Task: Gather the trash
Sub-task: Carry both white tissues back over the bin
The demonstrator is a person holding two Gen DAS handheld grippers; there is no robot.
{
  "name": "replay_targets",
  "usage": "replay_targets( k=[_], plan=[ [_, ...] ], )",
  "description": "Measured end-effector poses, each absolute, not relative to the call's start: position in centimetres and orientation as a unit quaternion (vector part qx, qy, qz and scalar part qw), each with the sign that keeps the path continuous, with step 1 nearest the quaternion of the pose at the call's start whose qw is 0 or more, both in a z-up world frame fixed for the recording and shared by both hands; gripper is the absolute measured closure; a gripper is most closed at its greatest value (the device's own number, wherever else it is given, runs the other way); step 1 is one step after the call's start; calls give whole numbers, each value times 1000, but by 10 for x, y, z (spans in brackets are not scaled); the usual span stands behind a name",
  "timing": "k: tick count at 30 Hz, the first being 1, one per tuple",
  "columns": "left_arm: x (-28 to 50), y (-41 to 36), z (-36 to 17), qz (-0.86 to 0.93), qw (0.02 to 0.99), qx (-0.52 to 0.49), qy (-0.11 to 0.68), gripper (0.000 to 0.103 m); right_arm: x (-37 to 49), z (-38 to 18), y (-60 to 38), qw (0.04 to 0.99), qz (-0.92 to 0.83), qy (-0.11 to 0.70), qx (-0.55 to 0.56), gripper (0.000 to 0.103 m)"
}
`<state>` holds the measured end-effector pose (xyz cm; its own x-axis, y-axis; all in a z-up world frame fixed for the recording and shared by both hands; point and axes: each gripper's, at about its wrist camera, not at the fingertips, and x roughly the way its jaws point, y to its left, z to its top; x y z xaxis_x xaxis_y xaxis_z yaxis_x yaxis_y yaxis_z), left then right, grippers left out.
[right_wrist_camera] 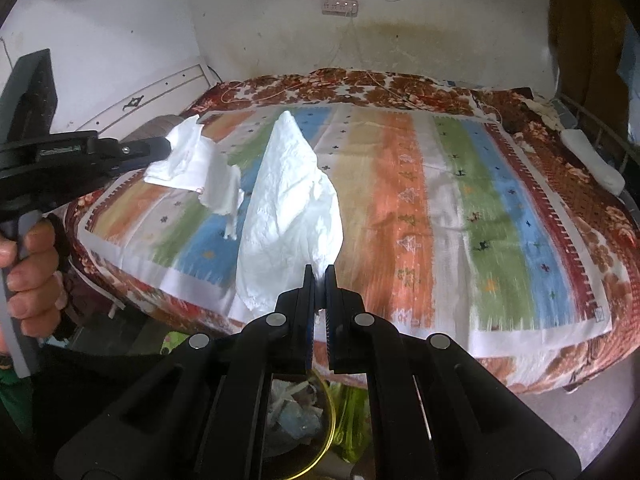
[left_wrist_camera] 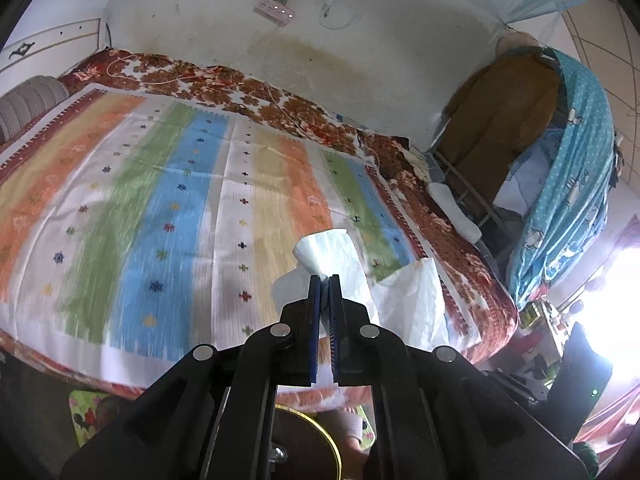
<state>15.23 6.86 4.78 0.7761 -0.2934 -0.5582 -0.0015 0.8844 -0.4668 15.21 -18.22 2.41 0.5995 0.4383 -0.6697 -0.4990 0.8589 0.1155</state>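
My left gripper (left_wrist_camera: 325,278) is shut on a crumpled white tissue (left_wrist_camera: 320,254), held in the air over the near edge of the bed. The same left gripper (right_wrist_camera: 168,148) and its tissue (right_wrist_camera: 188,160) show at the left of the right wrist view, with a hand (right_wrist_camera: 32,276) on the handle. My right gripper (right_wrist_camera: 319,270) is shut on a larger white tissue sheet (right_wrist_camera: 288,208) that stands up above the fingers. That sheet (left_wrist_camera: 416,300) also shows in the left wrist view, right of the left gripper. Below the grippers is a bin with a yellow rim (right_wrist_camera: 326,432) holding trash.
A bed with a striped multicolour sheet (left_wrist_camera: 180,208) over a red floral blanket (right_wrist_camera: 400,84) fills both views. A power strip (right_wrist_camera: 340,6) hangs on the stained wall. Clothes and blue fabric (left_wrist_camera: 568,184) hang at the right, near a metal rack. A green bag (right_wrist_camera: 354,420) lies by the bin.
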Motion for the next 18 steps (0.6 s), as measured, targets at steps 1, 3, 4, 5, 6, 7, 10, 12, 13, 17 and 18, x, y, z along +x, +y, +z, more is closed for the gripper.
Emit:
replay_targets(
  k=[1,3,4,5,6,7,10,12,13,17,18],
  plan=[
    [147,67,48,-79,916,-220,326,100,149,23,-182,892,263,364,-41,99],
    [136,62,47,-81,917,-210,329,100,143,20,-183,893,260,365,-43,99],
    [129,59,46,-86,915,-212,331,100,141,19,-183,893,260,365,-43,99],
    [123,58,45,-92,914,-215,333,100,138,18,-183,892,261,367,-41,99],
    [120,57,44,-95,913,-216,333,100,136,17,-183,890,264,370,-35,99],
    [114,55,44,-100,912,-219,333,100,134,16,-183,888,267,373,-31,99],
    [99,49,42,-109,912,-218,331,100,125,11,-179,888,264,373,-50,99],
    [91,45,41,-108,914,-208,332,100,120,9,-177,888,264,372,-53,99],
    [87,41,38,-103,915,-198,336,100,118,7,-178,887,265,375,-48,99],
    [80,39,23,-96,905,-205,361,100,110,-7,-182,876,267,400,-32,99],
    [78,40,19,-95,901,-210,367,100,106,-12,-183,872,267,409,-29,99]
  ],
)
